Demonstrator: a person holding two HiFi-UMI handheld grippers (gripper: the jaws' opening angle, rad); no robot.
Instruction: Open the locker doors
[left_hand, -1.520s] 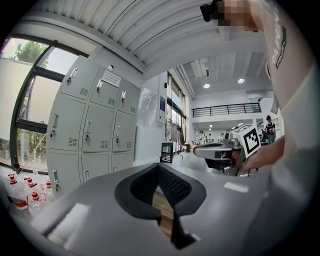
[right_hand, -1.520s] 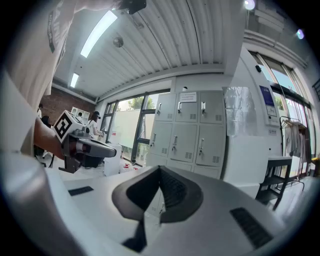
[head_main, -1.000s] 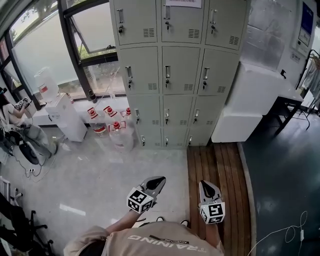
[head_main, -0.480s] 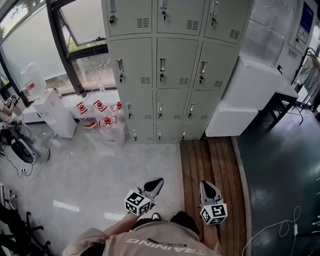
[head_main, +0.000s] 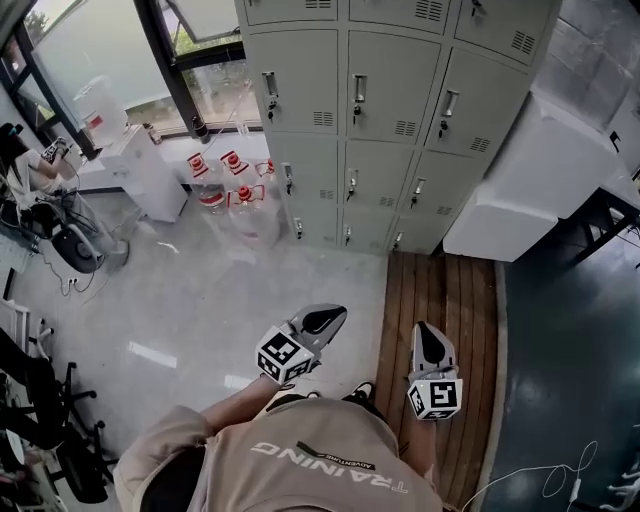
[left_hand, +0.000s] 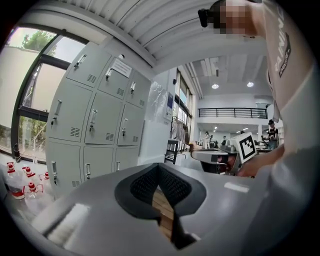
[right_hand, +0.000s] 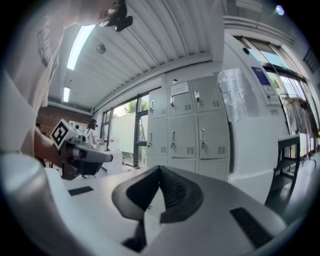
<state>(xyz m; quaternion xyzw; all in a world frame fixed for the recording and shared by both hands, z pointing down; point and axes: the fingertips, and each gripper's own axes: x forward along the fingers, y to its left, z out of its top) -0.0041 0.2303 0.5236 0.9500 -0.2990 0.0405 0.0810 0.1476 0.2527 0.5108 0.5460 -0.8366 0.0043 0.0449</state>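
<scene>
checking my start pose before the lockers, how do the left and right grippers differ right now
In the head view the left gripper shows over the pale tiled floor, the right gripper over the wooden strip. The left gripper slants to the right; the right gripper points nearly straight at the lockers. Both have jaws shut on nothing, and both are short of the lockers.

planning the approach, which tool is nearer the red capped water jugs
Left. The left tool is over the grey floor on the side of the jugs; the right tool is farther off, over the wooden decking.
</scene>
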